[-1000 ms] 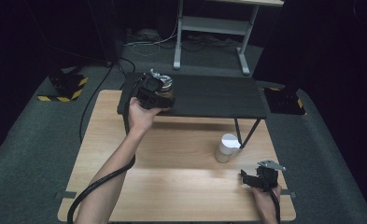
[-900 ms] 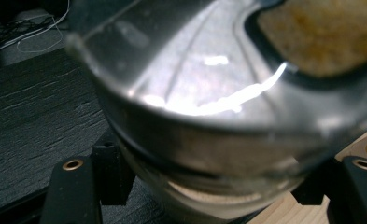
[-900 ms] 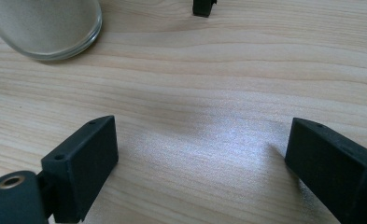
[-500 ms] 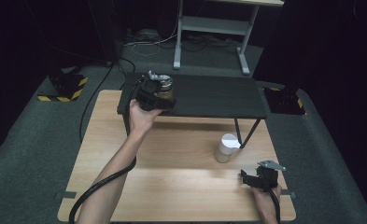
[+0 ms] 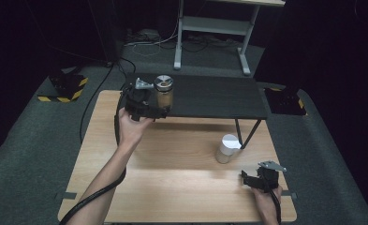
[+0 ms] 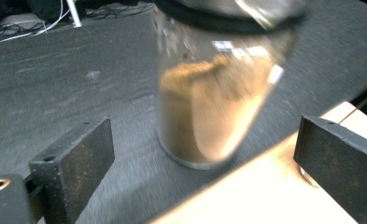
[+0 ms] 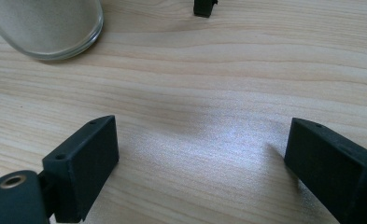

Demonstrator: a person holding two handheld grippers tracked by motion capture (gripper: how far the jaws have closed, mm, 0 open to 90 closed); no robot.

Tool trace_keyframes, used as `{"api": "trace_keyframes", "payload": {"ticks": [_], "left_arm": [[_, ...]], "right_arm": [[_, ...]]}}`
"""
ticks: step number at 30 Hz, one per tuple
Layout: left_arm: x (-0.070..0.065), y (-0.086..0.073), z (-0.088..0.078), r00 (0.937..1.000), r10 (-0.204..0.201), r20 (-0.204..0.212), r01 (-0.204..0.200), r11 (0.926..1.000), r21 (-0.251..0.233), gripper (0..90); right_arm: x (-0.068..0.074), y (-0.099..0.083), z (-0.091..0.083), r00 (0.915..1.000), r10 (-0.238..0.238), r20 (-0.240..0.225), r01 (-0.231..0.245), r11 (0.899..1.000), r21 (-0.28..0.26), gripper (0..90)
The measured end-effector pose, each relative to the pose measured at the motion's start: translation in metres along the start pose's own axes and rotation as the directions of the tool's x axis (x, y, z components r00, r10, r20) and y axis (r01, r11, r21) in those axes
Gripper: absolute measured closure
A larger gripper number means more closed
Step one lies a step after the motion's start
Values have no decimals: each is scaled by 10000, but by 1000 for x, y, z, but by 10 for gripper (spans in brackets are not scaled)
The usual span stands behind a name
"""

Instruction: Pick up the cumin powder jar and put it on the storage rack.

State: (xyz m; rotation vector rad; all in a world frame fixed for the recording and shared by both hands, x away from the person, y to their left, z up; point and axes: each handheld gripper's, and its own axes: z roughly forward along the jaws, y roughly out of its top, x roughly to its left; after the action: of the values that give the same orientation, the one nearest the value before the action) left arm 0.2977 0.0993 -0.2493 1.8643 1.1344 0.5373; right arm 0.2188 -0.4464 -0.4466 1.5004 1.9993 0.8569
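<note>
A glass jar (image 5: 164,92) with a metal lid and brown powder inside stands upright at the front left corner of the black shelf (image 5: 214,96). My left gripper (image 5: 156,108) sits just in front of the jar, at its left. In the left gripper view the jar (image 6: 209,107) stands between the two wide-apart jaws without touching either; the left gripper (image 6: 209,151) has just been opening and is open. My right gripper (image 5: 247,177) rests low over the wooden table near its front right corner. It is open, with bare wood between the jaws of the right gripper (image 7: 200,154).
A second glass jar (image 5: 227,148) with a white lid stands on the wooden table (image 5: 172,154) by the shelf's slanted black legs (image 5: 245,133). The jar's base (image 7: 45,23) and a shelf foot (image 7: 204,7) lie ahead of the right gripper. Dark carpet surrounds the table.
The left gripper has let go of the brown jar and drawn back left and toward the person, leaving the jar standing on the shelf. The right gripper has stayed put.
</note>
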Motion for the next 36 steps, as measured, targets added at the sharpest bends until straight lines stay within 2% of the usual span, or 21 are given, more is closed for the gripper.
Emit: {"api": "trace_keyframes", "payload": {"ticks": [2, 9, 15, 17, 24, 31, 36], "left_arm": [[-4, -7, -5, 9998, 200, -58, -200, 9998, -14, 43], [-23, -49, -25, 9959, 859, -280, -861, 9963, -54, 35], [-28, -69, -29, 9938, 1056, -355, -1053, 9944, 103, 33], [-27, -74, -29, 9944, 1008, -333, -1003, 9948, 164, 32], [-29, -92, -19, 9954, 918, -265, -906, 9950, 431, 32], [-37, -108, 1, 9905, 1334, -333, -1286, 9844, 1200, 32], [-39, -118, 12, 9912, 1295, -276, -1241, 9814, 1461, 32]], "right_arm": [[0, 0, 0, 10000, 0, -6, 0, 10000, -3, 96], [0, 0, 0, 10000, -17, -17, 17, 10000, -15, 99], [0, 0, 0, 10000, -36, -20, 36, 10000, -23, 101], [0, 0, 0, 10000, -33, -18, 33, 10000, -21, 101], [0, -1, 0, 10000, -84, -18, 84, 10000, -33, 101], [0, -1, 0, 10000, -68, -19, 68, 10000, -29, 101], [0, -1, 0, 10000, -58, -16, 58, 10000, -26, 101]]}}
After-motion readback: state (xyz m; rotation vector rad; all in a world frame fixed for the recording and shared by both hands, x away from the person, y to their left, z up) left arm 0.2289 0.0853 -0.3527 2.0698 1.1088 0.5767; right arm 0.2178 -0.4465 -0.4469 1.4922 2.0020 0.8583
